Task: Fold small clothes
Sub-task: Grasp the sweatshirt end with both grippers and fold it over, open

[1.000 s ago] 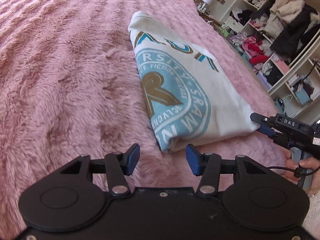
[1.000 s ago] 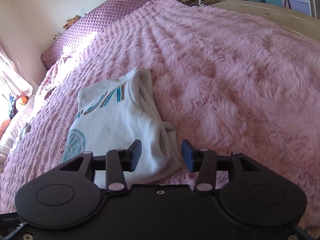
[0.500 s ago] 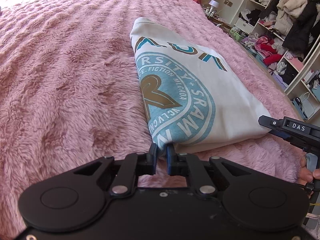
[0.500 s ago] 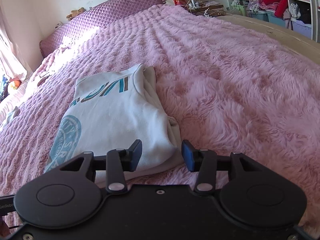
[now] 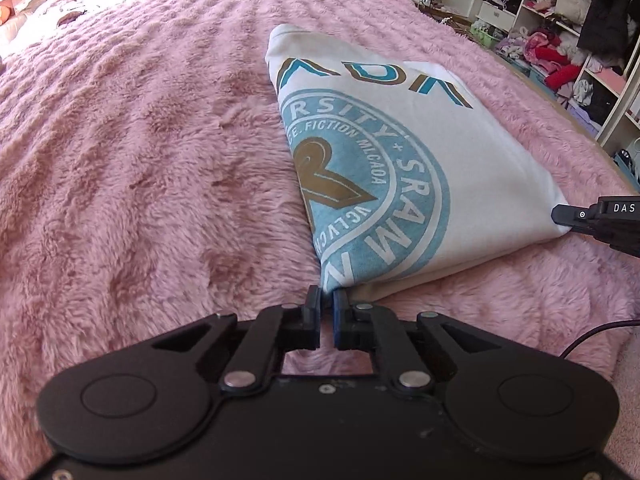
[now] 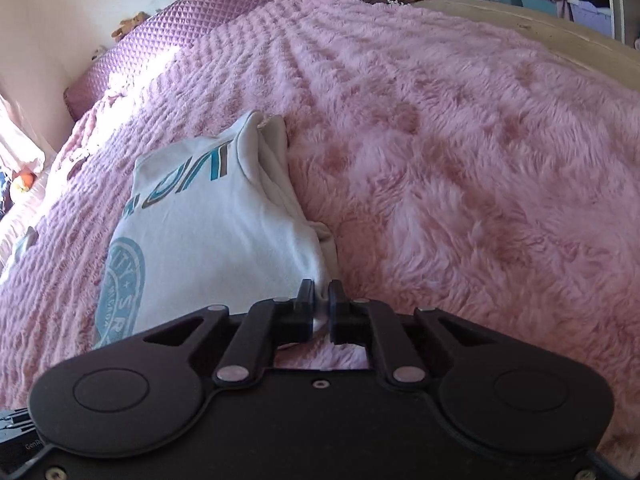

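A white folded T-shirt (image 5: 404, 168) with a blue round print is laid on a pink fluffy blanket (image 5: 140, 168), directly ahead of both grippers; its nearest corner is pinched by the left gripper (image 5: 327, 300), whose jaws, spread wide apart and short of the cloth a second ago, have since been brought together on the fabric and were already clamped there half a second ago; to the right of that gripper, at the shirt's other near corner, the black tip of the right gripper (image 5: 576, 216) is seen touching the cloth; further right, cluttered shelves (image 5: 580, 40) are seen beyond the bed; in the right wrist view, the shirt (image 6: 208, 232) is spread ahead and to the left, and its near corner is gripped by the right gripper (image 6: 321, 300), whose jaws were held open around it in both earlier frames and have only now been closed on it; a purple quilted cushion (image 6: 192, 16) is seen far ahead to the left.
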{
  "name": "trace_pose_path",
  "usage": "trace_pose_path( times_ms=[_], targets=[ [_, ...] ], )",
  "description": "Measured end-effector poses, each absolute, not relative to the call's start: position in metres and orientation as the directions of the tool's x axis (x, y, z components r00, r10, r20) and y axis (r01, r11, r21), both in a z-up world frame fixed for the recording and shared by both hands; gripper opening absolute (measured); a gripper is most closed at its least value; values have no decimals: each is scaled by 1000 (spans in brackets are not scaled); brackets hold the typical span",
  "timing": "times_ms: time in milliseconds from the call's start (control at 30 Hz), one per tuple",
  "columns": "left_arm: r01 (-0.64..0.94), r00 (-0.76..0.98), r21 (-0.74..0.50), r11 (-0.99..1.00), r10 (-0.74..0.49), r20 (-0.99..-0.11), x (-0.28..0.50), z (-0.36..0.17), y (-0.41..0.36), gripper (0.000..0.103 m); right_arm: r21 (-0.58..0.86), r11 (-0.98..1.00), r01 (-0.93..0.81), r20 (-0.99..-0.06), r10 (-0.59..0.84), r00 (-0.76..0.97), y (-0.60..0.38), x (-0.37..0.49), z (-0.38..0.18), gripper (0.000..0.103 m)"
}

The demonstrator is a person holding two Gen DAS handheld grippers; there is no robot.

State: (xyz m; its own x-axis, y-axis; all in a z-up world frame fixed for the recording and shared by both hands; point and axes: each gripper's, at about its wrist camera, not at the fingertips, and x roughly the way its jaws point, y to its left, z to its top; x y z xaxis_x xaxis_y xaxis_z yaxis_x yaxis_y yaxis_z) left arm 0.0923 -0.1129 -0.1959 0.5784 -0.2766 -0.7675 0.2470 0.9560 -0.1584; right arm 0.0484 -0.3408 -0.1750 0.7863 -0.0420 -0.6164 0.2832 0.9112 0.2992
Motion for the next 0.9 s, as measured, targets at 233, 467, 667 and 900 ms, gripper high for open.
trace_pose_path(
  times_ms=[233, 467, 667, 900],
  targets=[
    [226, 538, -246, 943, -331, -775, 89, -184, -91, 4, 271, 911, 312, -636, -74, 768, -343, 48, -173, 9],
    [180, 606, -434, 883, -447, -658, 97, -147, -60, 7, 241, 947, 211, -496, -67, 866, -322, 41, -130, 21],
    [178, 518, -533, 827, -539, -664, 128, -167, -88, 13, 147, 982, 115, -561, -13, 828, -291, 66, -143, 21],
    [107, 387, -541, 834, -537, -750, 120, -213, -100, 15, 124, 971, 204, -651, -75, 755, -302, 64, -174, 21]
  ],
)
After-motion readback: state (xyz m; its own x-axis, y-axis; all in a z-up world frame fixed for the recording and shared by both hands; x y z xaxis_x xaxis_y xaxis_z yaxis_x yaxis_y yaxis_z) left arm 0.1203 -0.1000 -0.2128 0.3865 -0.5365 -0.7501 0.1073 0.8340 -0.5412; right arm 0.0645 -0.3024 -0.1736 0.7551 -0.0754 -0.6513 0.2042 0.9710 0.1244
